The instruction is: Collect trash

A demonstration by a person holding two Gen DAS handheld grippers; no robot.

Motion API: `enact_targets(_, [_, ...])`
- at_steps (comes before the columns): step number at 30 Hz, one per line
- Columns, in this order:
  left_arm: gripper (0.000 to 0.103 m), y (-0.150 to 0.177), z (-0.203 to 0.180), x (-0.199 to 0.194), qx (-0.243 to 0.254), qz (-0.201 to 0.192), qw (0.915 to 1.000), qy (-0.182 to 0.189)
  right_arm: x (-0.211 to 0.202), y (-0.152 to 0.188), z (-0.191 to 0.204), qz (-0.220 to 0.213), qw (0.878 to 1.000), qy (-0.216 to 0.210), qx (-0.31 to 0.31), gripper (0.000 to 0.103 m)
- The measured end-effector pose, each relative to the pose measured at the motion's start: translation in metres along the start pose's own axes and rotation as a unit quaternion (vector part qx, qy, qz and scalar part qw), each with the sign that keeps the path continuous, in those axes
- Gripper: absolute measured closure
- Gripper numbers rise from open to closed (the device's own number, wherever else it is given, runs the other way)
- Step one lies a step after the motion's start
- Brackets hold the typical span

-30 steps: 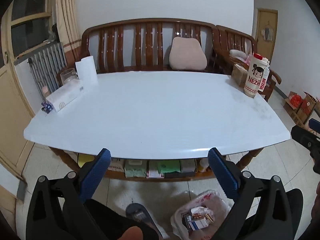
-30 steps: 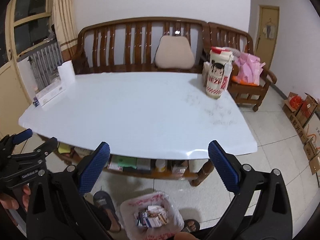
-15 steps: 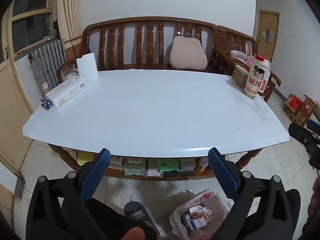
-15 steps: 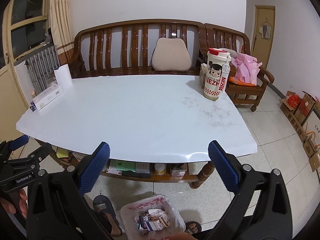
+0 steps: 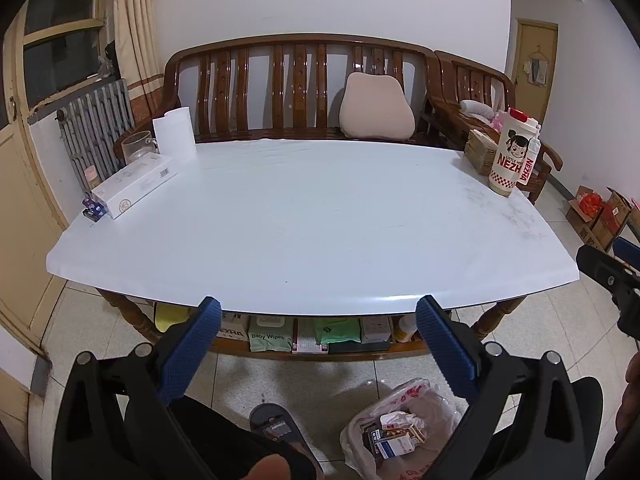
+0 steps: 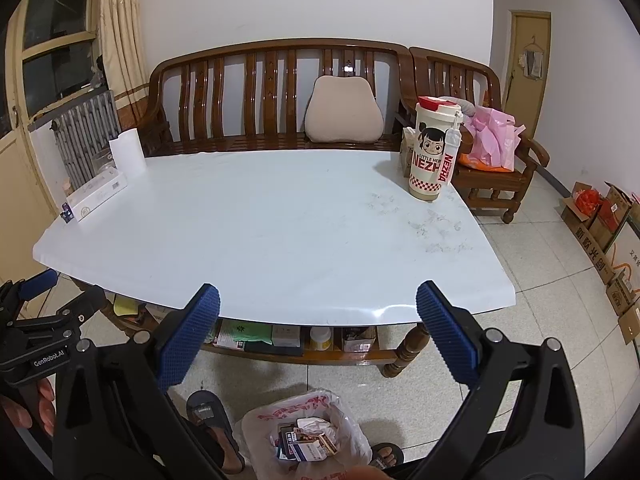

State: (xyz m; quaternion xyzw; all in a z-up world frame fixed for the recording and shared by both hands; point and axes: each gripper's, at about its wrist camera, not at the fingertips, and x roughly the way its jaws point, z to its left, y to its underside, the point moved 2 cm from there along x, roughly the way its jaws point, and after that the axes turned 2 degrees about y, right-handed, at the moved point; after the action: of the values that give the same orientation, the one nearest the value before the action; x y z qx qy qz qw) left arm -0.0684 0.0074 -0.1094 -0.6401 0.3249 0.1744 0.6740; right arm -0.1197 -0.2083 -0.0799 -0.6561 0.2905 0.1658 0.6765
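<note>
A plastic trash bag (image 5: 404, 428) holding small boxes and wrappers stands on the tiled floor below the table's near edge; it also shows in the right wrist view (image 6: 308, 436). My left gripper (image 5: 318, 344) is open and empty, held above the floor in front of the white table (image 5: 304, 216). My right gripper (image 6: 318, 340) is open and empty, also in front of the table (image 6: 260, 232) and above the bag. Each gripper shows at the edge of the other's view.
On the table stand a long white box (image 5: 134, 184), a paper roll (image 5: 174, 140), a glass mug (image 5: 136, 148) and a NEZHA cup (image 6: 434, 152). A wooden bench (image 5: 296, 92) is behind. A shelf under the table holds packets. Cardboard boxes (image 6: 600, 220) sit at right.
Both grippers have pulled back and risen slightly from the table; the view widens. Both stay open and empty.
</note>
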Motion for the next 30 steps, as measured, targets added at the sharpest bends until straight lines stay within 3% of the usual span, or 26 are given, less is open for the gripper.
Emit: enact_targets(30, [0.008, 0.0012, -0.0016, 0.0017, 0.003, 0.004, 0.9999, -0.009, -0.0012, -0.0019, -0.0026, 0.003, 1.0, -0.004, 0.004, 0.007])
